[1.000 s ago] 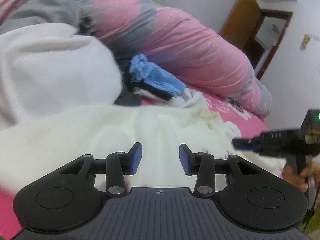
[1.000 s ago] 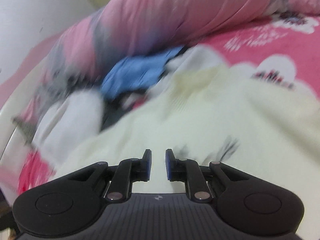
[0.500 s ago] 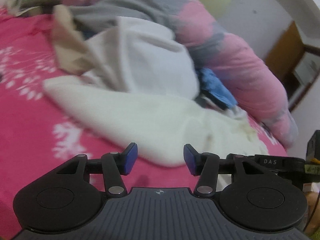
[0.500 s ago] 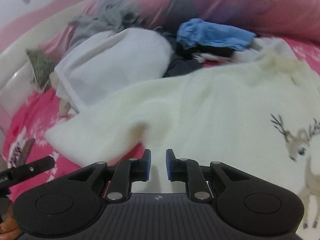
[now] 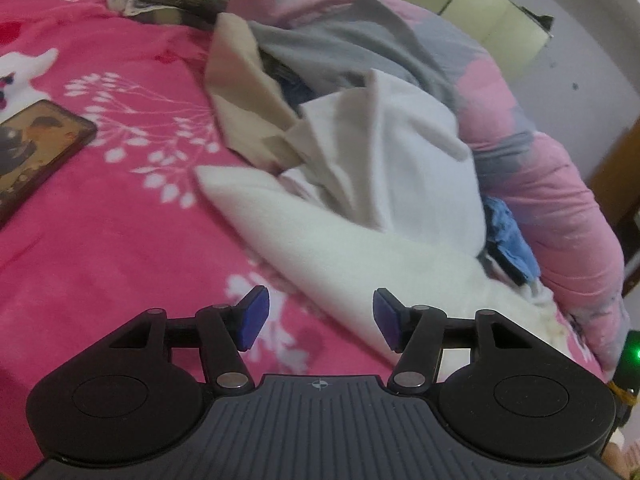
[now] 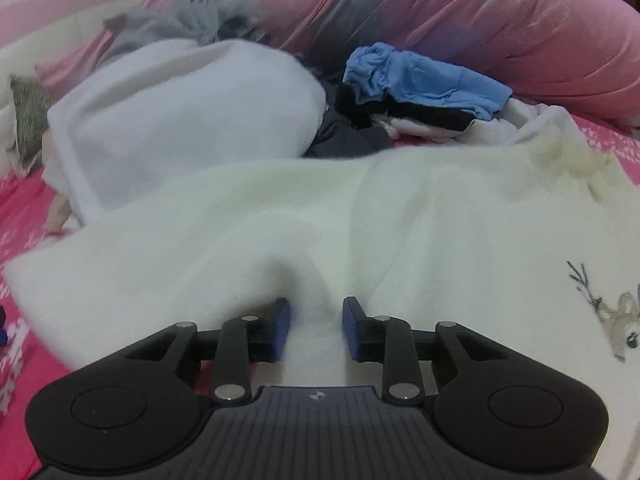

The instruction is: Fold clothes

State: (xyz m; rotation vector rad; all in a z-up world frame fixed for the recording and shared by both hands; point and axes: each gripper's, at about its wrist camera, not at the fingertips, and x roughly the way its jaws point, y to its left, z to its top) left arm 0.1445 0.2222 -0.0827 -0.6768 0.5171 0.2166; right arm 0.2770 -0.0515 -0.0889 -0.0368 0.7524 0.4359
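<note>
I can read no words, brand names or numbers in either wrist view. The one sign I find is a small crosshair mark (image 5: pixel 319 384) on the ribbed grey gripper body, which also shows in the right view (image 6: pixel 316 395).

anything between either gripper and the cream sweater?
Nothing visible. The right gripper is opening with a ridge of the cream fleece reindeer sweater already between its pads. The left gripper, also opening, faces the sweater's near edge over bare pink bedspread.
</note>
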